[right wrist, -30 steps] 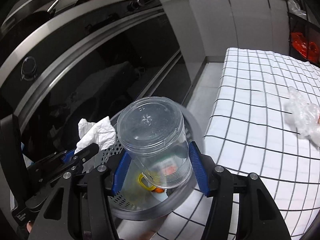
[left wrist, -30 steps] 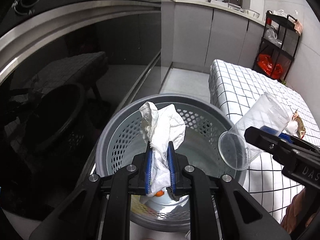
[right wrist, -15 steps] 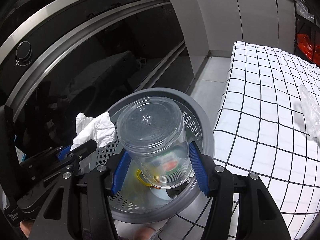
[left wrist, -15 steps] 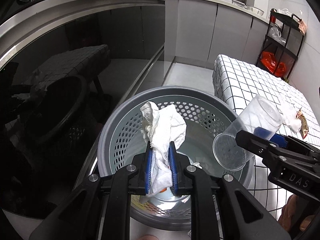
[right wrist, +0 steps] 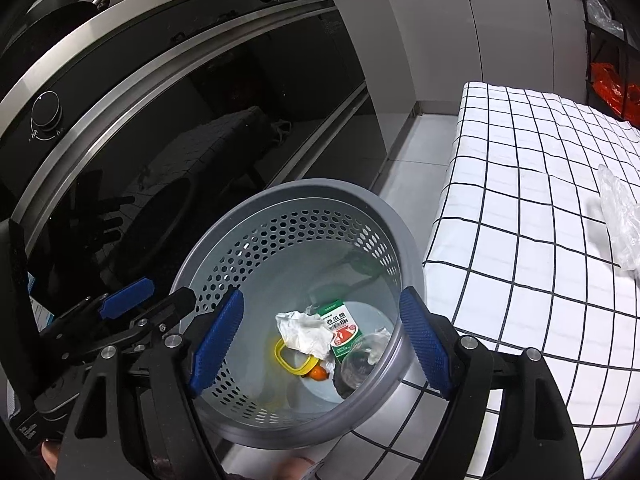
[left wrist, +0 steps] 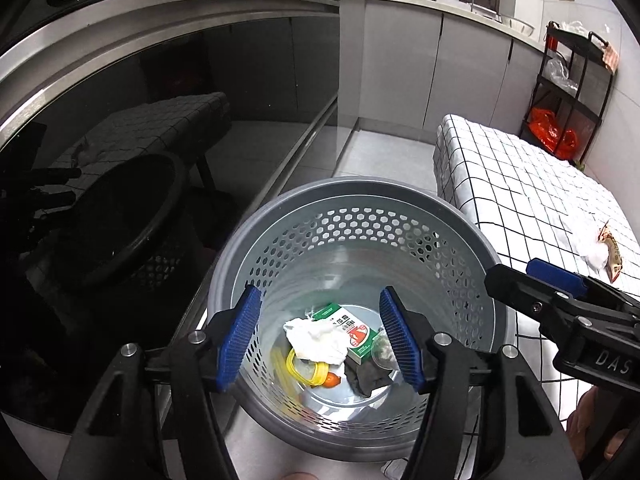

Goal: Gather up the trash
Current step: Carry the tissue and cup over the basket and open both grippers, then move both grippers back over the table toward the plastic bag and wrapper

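Note:
A grey perforated trash basket (left wrist: 352, 200) (right wrist: 320, 192) stands on the floor below both grippers. Inside lie a crumpled white tissue (left wrist: 316, 338) (right wrist: 302, 330), a clear plastic cup (left wrist: 382, 354) (right wrist: 360, 354) on its side, a green and white carton (left wrist: 346, 326) (right wrist: 340, 326), a yellow ring (left wrist: 306, 370) and a dark rag (left wrist: 368, 378). My left gripper (left wrist: 320, 338) is open and empty above the basket. My right gripper (right wrist: 316, 338) is open and empty above it too, and shows at the right of the left wrist view (left wrist: 560, 300).
A table with a black-grid white cloth (left wrist: 520, 184) (right wrist: 540, 200) stands right of the basket, with a clear plastic bag (right wrist: 620, 220) and a wrapper (left wrist: 610, 248) on it. A glossy black oven front (left wrist: 160, 120) is on the left. A black rack (left wrist: 568, 92) stands behind.
My left gripper opened and the white tissue fell into the basket. My right gripper opened and the clear cup fell in beside it.

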Demonstrator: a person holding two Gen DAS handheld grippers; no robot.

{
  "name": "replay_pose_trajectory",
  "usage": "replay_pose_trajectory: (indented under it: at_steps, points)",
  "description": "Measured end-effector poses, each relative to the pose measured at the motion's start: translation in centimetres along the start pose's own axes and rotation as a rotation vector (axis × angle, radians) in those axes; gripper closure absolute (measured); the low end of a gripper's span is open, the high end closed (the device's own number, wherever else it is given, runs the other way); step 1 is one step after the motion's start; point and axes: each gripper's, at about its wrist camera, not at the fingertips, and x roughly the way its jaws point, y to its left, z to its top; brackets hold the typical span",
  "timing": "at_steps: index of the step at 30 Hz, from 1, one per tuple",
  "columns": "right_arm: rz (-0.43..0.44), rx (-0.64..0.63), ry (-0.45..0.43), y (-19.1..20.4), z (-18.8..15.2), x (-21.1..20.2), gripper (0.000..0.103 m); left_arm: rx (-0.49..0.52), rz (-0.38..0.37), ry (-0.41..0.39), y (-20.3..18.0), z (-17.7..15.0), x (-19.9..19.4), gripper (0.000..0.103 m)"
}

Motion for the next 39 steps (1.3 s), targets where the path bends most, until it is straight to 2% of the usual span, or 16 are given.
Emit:
replay_pose_trajectory:
  at_steps: [5, 12, 14, 19, 29, 39]
  points:
    - [-0.004, -0.002, 0.000, 0.1, -0.2, -0.2, 0.026, 0.001, 0.004, -0.002, 0.0, -0.1, -0.1, 0.039]
    - [-0.031, -0.002, -0.001, -0.4, -0.4, -0.6, 0.026, 0.000, 0.006, -0.007, 0.0, -0.1, -0.2, 0.030]
    - [-0.037, 0.003, -0.005, -0.8, -0.4, -0.9, 0.026, 0.000, 0.004, -0.012, -0.2, -0.1, -0.3, 0.025]
    - [-0.065, 0.007, -0.031, -1.9, -0.7, -2.4, 0.026, 0.013, -0.010, -0.022, -1.3, -0.1, -0.5, 0.025]
    - [-0.145, 0.059, -0.105, -5.7, -1.4, -6.2, 0.026, 0.049, -0.072, -0.053, -4.5, 0.1, -1.6, 0.022]
    - [-0.281, 0.117, -0.173, -11.5, -2.5, -11.0, 0.026, 0.109, -0.158, -0.057, -9.1, -0.5, -2.0, 0.022]
